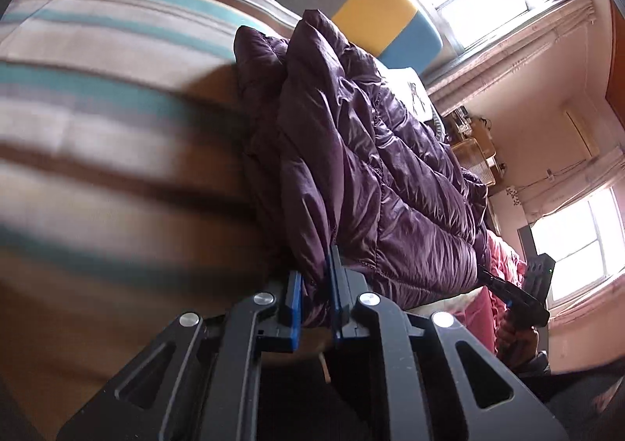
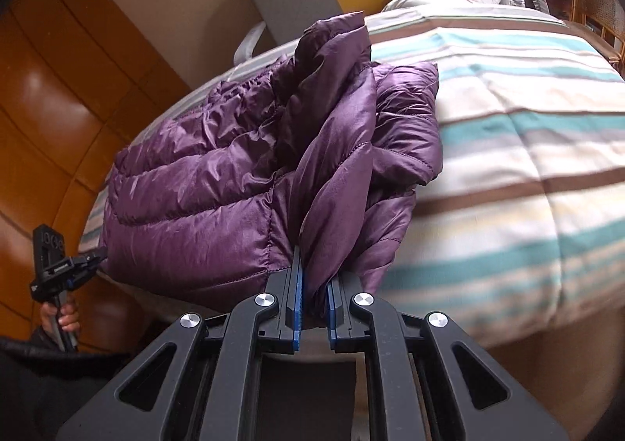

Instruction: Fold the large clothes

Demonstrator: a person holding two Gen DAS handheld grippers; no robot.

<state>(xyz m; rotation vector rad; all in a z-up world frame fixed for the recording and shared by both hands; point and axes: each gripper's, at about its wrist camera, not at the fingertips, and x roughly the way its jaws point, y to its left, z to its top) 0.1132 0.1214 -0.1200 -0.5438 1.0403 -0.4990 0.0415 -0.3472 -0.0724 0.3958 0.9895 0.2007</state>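
Already mid-fold: purple puffer jacket (image 2: 218,183) lies bunched on the striped bed (image 2: 527,152), partly doubled over. Left claw (image 1: 314,300) and right claw (image 2: 314,296) each pinch a jacket edge. Flattening and further folds probably remain.

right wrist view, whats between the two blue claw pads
A bunched fold of the shiny purple quilted puffer jacket, pinched by the right claw; right wrist view shows it.

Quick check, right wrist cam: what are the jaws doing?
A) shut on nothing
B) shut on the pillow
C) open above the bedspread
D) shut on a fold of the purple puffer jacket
D: the right gripper has its blue pads pinched on a fold of the purple puffer jacket, which lies on the striped bedspread.
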